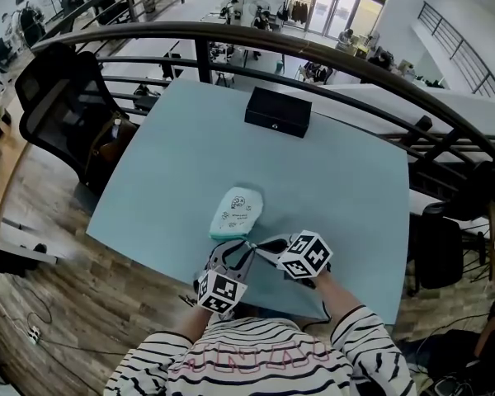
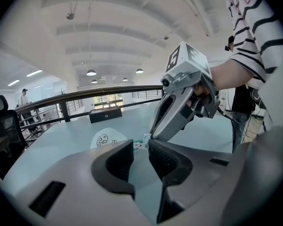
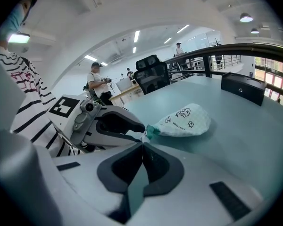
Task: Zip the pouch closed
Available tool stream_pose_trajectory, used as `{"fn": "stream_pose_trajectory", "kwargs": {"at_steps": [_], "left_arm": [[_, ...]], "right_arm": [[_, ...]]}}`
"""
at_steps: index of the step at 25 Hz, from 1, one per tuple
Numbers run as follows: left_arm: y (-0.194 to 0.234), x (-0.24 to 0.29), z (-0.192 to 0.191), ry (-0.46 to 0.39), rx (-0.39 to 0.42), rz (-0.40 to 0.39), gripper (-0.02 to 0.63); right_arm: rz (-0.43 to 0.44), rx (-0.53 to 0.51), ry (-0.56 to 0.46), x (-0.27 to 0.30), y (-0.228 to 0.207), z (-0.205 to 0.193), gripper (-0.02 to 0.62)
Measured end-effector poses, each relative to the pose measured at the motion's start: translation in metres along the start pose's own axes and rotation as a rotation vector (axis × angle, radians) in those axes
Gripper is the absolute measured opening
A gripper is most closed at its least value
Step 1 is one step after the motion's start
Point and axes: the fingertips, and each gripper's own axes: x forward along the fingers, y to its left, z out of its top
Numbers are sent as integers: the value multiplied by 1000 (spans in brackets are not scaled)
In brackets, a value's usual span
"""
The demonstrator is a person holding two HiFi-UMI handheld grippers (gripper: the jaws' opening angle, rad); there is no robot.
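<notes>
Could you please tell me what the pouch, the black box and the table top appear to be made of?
The pouch looks like soft matte fabric, white with dark prints and a teal end; it slumps and puckers. The black box seems rigid plastic or coated metal, I cannot tell which: straight edges, slight sheen. The table top is probably smooth pale-teal laminate, with soft reflections.

Table (image 1: pixel 338 180) with pouch (image 1: pixel 237 211), black box (image 1: pixel 278 111)
</notes>
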Motion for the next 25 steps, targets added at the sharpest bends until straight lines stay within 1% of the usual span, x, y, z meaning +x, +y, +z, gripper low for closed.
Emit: {"fn": "stream_pose_trajectory", "kwargs": {"at_steps": [2,3,4,9,17,21,25], "left_arm": [[0,-1,1,-13,-17,-3,110],[0,-1,2,-19,-24,-1,53],[1,-1,1,-21,-32,5,38],[8,0,-4,-8,-69,30,34],[1,8,-5,6,-65,-2,34],[2,8,-2,-6,-99,-11,29],[3,9,-4,3,-133,-20,28]], "right_arm": [[-5,-5,3,-1,-3,1,28],[-10,-5,3,-2,-5,0,28],[-14,-6,4,-4,-7,0,28],[-13,-11,16,-8,-8,-3,28],[-7,-12,25,-7,-9,-7,28],[-28,-15,27,-9,-13,-8,28],[-35,-26,42,-9,-15,-10,28]]}}
